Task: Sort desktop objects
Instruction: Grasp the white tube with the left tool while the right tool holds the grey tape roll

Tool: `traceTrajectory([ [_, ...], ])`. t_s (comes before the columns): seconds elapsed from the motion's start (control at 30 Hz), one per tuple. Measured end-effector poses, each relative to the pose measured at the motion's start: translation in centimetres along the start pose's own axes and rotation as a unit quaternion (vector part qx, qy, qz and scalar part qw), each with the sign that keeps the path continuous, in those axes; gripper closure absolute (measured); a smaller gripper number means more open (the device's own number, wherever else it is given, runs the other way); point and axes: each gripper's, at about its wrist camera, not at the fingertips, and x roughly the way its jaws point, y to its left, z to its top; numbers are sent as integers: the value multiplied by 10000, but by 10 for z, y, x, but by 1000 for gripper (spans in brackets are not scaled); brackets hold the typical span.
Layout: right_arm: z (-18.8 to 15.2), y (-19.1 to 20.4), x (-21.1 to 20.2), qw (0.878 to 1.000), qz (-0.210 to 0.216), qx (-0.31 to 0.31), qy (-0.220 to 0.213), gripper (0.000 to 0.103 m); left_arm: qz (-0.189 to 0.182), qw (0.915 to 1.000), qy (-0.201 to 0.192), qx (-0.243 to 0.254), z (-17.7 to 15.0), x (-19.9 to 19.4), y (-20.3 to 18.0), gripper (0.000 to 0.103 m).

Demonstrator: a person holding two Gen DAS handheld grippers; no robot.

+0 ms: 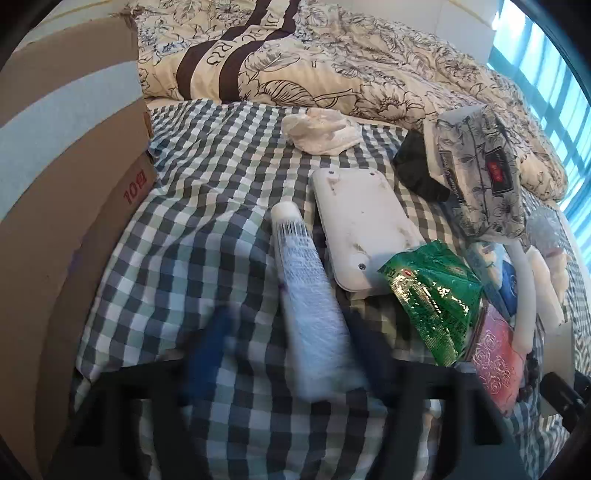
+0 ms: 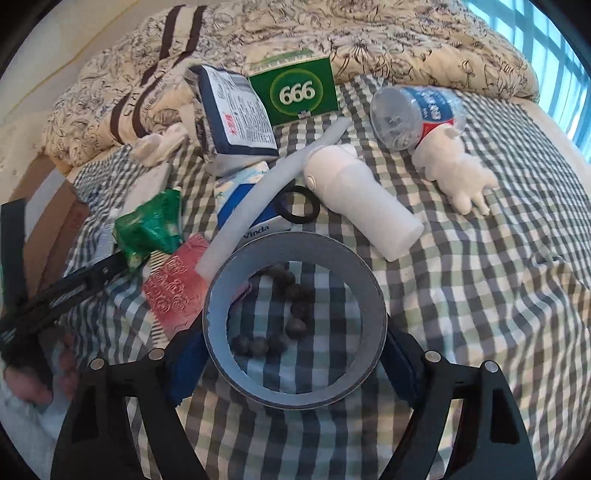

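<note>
In the left wrist view my left gripper [image 1: 291, 350] is blurred by motion, its blue-padded fingers on either side of a white tube [image 1: 306, 288] lying on the checked sheet [image 1: 207, 155]. I cannot tell whether they grip it. Beside it lie a white flat device [image 1: 358, 225], a green foil packet [image 1: 432, 291] and a pink rose-patterned comb [image 1: 495, 354]. In the right wrist view my right gripper [image 2: 295, 354] is shut on a grey tape ring [image 2: 295, 332], held above dark beads [image 2: 291, 314].
A cardboard box [image 1: 70, 184] stands at the left. A crumpled tissue [image 1: 321, 129], tissue pack [image 1: 480, 166], green 666 box [image 2: 295, 92], water bottle [image 2: 413, 110], white bottle [image 2: 362, 206], white foam tube [image 2: 273, 188], black ring [image 2: 297, 205] and white toy [image 2: 454, 173] lie around. The quilt [image 2: 332, 33] is behind.
</note>
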Motion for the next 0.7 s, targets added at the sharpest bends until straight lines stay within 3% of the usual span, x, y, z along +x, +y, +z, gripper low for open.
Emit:
traceTrajectory([
  [0.03,0,2,-4,10000,-3,-1,-33,21,-167,9999,-20,11,2,-2,1,74],
  [0.17,-2,3,-16,9999,111,53,-2,21,-227,9997,-29,108,3,-13,-1,78],
  [0.2,-3,3,-19,9999,121,55,-4,21,-222,9996,-114,167,2,-18,-3,92],
  [0.23,-4,4,-21,9999,103,40,-1,21,-257,9993,-155,202,2,-22,-5,96],
  [0.53,-17,5,-49,9998,144,117,-119,21,-184,9990,-66,404,-7,-38,-8,97],
  [0.7,-21,1,-57,9995,170,237,-156,21,130,9977,-65,664,-9,-25,-20,97],
])
